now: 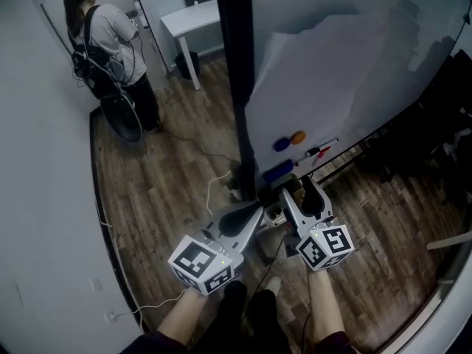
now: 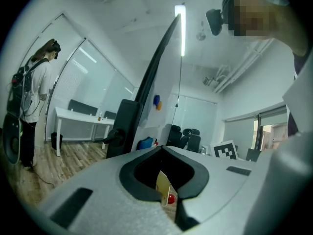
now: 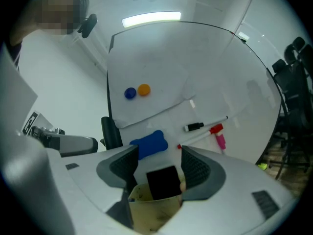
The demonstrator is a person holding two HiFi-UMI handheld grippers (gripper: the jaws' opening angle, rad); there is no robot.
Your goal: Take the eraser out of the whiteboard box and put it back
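Note:
A black eraser [image 3: 164, 181] stands upright in a tan cardboard box [image 3: 151, 212] at the foot of the whiteboard [image 3: 195, 67]. My right gripper [image 3: 160, 163] is open, its ribbed pads [image 3: 124, 165] on either side of the eraser, with a narrow gap on each side. In the head view the right gripper [image 1: 301, 190] points at the board's lower edge, over the box [image 1: 293, 186]. My left gripper [image 1: 254, 212] hangs to its left, by the black board stand. The left gripper [image 2: 164, 151] is shut, its tips meeting, and the tan box edge [image 2: 164, 187] shows through the gap behind them.
On the whiteboard are a blue bone-shaped block [image 3: 149, 145], blue and orange magnets [image 3: 137, 91], a black marker [image 3: 195, 127] and a red-and-pink one [image 3: 217, 133]. A person [image 1: 110, 43] stands far left near a white table [image 1: 192, 21]. Cables [image 1: 214, 190] lie on the wooden floor.

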